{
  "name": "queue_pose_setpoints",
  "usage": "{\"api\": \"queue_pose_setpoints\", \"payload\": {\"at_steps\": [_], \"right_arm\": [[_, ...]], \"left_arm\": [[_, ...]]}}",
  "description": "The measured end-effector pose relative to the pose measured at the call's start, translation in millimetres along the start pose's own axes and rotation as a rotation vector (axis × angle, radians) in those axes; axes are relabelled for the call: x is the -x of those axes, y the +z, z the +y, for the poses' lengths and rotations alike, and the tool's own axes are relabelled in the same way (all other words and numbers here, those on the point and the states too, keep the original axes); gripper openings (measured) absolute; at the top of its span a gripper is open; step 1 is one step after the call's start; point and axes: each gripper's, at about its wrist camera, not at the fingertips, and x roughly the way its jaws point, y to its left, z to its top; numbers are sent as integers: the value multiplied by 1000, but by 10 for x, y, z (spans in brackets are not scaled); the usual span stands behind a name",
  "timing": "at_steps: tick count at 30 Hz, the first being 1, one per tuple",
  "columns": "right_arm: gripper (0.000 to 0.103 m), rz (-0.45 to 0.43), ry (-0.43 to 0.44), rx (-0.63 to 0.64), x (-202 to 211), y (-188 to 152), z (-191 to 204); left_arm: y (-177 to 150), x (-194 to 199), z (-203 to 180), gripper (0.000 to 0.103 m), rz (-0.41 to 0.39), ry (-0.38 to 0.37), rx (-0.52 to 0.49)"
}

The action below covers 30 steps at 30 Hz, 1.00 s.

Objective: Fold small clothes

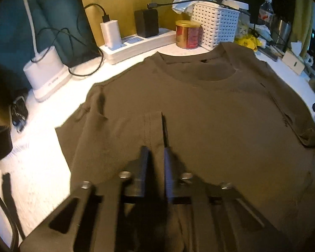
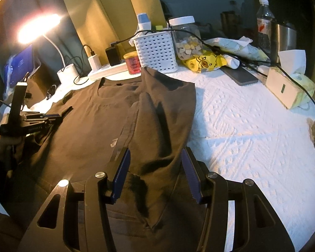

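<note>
White textured cloth covers the desk [image 2: 252, 130], which is crowded at the back with a power strip [image 1: 136, 44], a red tin [image 1: 188, 34], a perforated white basket [image 2: 156, 52] and a lit lamp. Spread across the middle of the desk lies the dark olive t-shirt [image 1: 199, 109], neck hole toward the clutter, its right side already turned inward so the sleeve lies over the chest.

At the shirt's left side, the left claw [image 1: 157, 153] is pressed together with only a sliver between its pads, low over the left sleeve region; whether a layer of fabric is caught between them cannot be told. The right claw [image 2: 157, 168] is spread wide above the folded-over flap, pads clear of the cloth.

The shirt looks light, thin and limp: it creases and bunches wherever it is lifted, and it will sag and drag rather than hold a shape. It seems unlikely to slip from rubbery pads, though a pinch may gather more than one layer. The best hold is likely at an edge or seam, such as the sleeve hem or shoulder line, taken with both claws apart along the same edge so the fold stays straight.
</note>
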Motion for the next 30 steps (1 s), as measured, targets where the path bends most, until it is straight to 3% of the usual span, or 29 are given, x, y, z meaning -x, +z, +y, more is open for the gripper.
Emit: {"api": "queue_pose_setpoints", "payload": {"at_steps": [7, 15, 17, 18, 19, 24, 30], "right_arm": [[54, -15, -12, -5, 17, 31, -32], [54, -21, -22, 4, 71, 13, 7], [54, -23, -22, 7, 94, -1, 29], [54, -23, -23, 9, 110, -10, 46], [54, -23, -24, 11, 120, -18, 59], [54, -14, -21, 27, 152, -71, 152], [54, -7, -21, 43, 200, -144, 309]], "left_arm": [[139, 65, -105, 3, -41, -86, 19], [32, 124, -216, 8, 6, -143, 29], [-48, 255, -212, 33, -4, -127, 32], [-113, 356, -182, 61, -17, -118, 42], [-153, 417, -155, 77, -31, -114, 53], [-439, 666, -42, 78, -35, -108, 77], [-681, 574, -209, 78, 26, -167, 26]]}}
